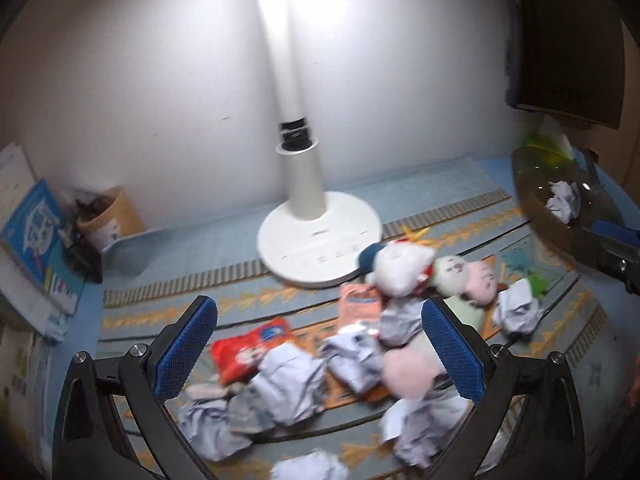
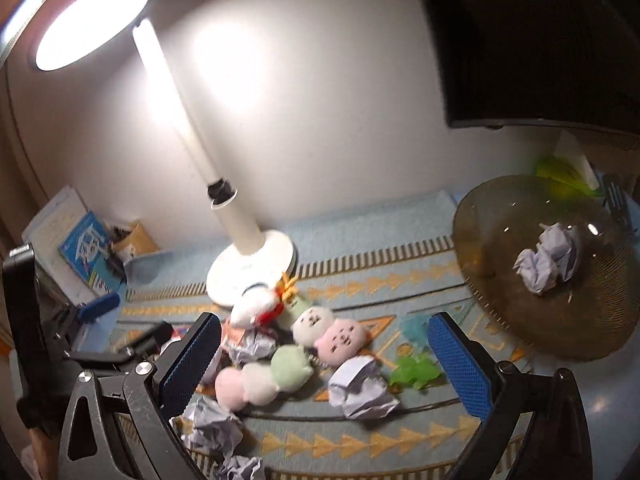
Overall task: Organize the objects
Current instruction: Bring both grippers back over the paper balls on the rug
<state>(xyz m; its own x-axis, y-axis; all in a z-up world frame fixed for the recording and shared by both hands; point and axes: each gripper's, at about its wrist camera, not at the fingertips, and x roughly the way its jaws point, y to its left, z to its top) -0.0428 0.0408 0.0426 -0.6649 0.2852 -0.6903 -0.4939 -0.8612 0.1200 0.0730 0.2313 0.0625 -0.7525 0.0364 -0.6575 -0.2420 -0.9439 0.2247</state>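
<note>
Several crumpled paper balls (image 1: 292,388) lie scattered on the patterned mat (image 1: 440,216), mixed with a red packet (image 1: 250,346), an orange packet (image 1: 358,304) and small plush toys (image 1: 400,270). My left gripper (image 1: 320,307) hovers open above this pile with nothing between its blue pads. My right gripper (image 2: 325,320) is also open, over a plush skewer (image 2: 264,380) and one paper ball (image 2: 360,386). A brown glass bowl (image 2: 480,240) at the right holds crumpled paper (image 2: 546,260).
A white desk lamp (image 1: 320,240) stands lit at the back centre. Books (image 1: 34,228) and a paper cup (image 1: 106,216) crowd the left, beside a pale blue dish (image 1: 132,252). A dark monitor (image 2: 540,40) hangs over the bowl. A green scrap (image 2: 414,372) lies near the right pad.
</note>
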